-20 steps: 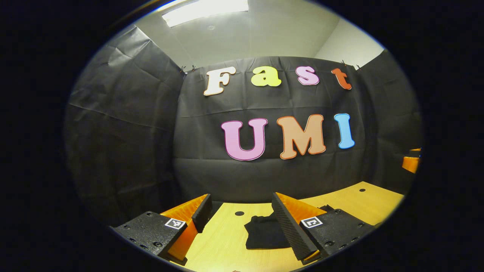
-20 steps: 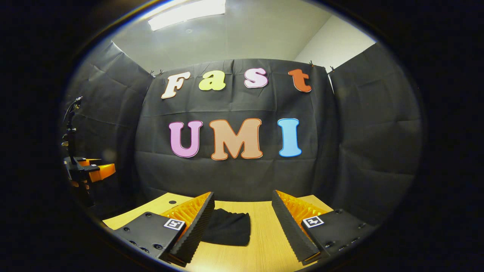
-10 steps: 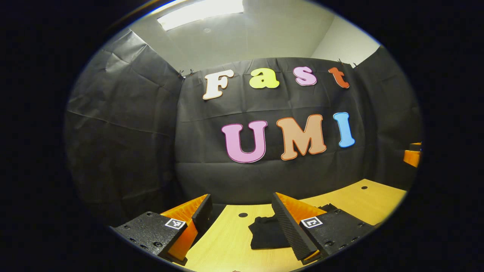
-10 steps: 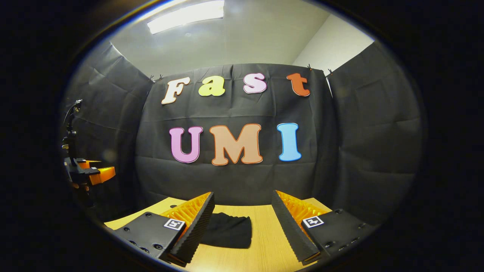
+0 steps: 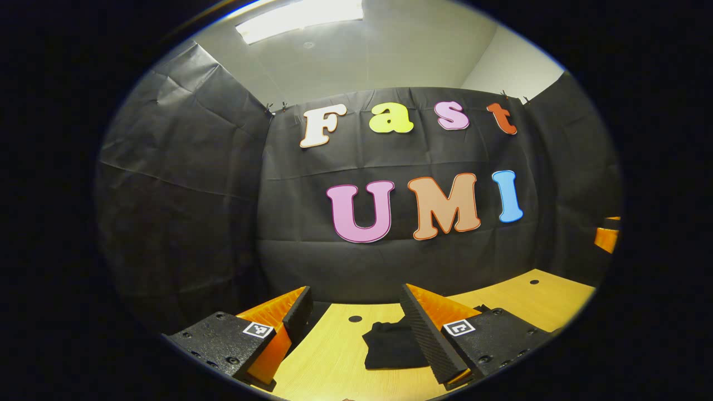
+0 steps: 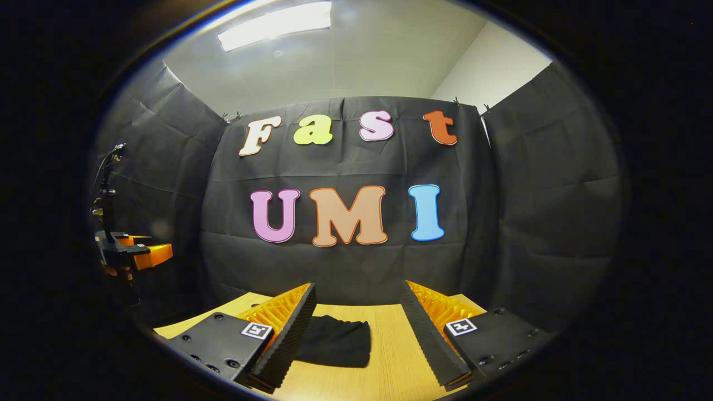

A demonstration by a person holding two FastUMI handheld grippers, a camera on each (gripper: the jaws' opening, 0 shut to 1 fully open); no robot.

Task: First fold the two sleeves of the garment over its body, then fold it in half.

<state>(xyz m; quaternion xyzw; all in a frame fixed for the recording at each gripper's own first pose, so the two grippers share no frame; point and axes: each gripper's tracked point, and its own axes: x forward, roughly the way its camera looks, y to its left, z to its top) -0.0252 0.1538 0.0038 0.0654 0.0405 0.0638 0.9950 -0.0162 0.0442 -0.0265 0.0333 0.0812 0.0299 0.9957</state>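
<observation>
One garment (image 5: 390,348), black, folded into a compact bundle, lies flat on the table (image 5: 334,367). In left gripper view it sits at approx 5 o'clock, partly behind the right-hand finger of the left gripper (image 5: 356,312); jaws spread wide, nothing between them, held above the table. In right gripper view the garment (image 6: 337,348) is at 6 o'clock, its edge tucked behind the left-hand finger of the right gripper (image 6: 358,309); jaws likewise apart, empty. 2 grippers, 1 garment, 2 table holes (image 5: 355,319) seen.

Black garment (image 5: 392,345), folded, on table (image 5: 328,367)
</observation>
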